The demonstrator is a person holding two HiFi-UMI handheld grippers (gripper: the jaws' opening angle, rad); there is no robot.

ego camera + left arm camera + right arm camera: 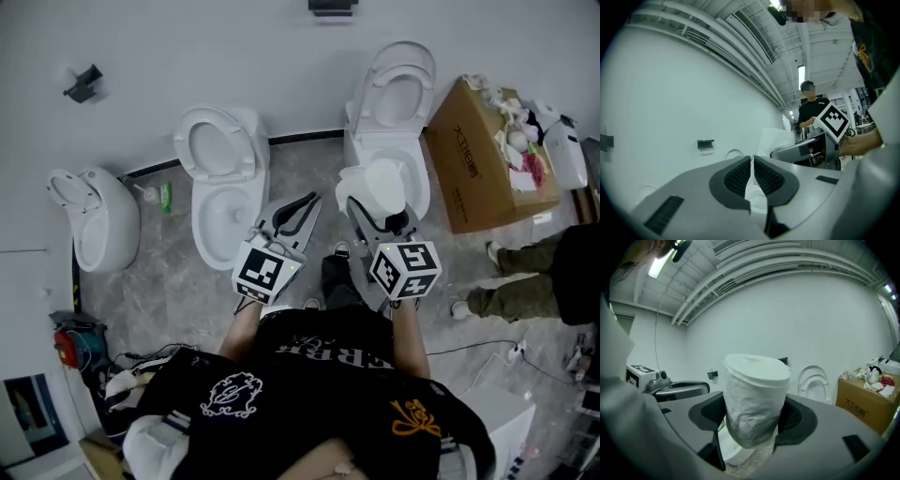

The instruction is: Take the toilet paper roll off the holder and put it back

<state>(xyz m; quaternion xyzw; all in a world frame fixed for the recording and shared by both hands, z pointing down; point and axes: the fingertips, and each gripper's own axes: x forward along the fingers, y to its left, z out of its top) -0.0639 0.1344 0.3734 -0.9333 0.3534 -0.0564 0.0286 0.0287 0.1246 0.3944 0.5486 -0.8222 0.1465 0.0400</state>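
Shows the toilet paper roll (pixel 754 397) off the wall and in mid-air, clamped by its lower half between the pads of the right gripper (pixel 752 423), overlapping the right-hand toilet (pixel 401 94) in the head view. Note the left gripper (pixel 752 176) alongside, jaws pressed together on nothing. Risks, as judged from here: squashing of the soft paper under the clamp (narrowed toward the bottom, by the look of it), making the core harder to thread back on; slipping downward toward the bowl or floor on any easing of the squeeze during the carry; unwinding of a loose sheet; missing the dark wall bracket (pixel 711 374) through an approach with the roll's axis out of line with it. Cannot tell the holder apart among the brackets on the wall. Stands nearly upright, long axis close to vertical and leaning slightly rightward in the right gripper view, flat end face uppermost; no core opening to be made out on that face.
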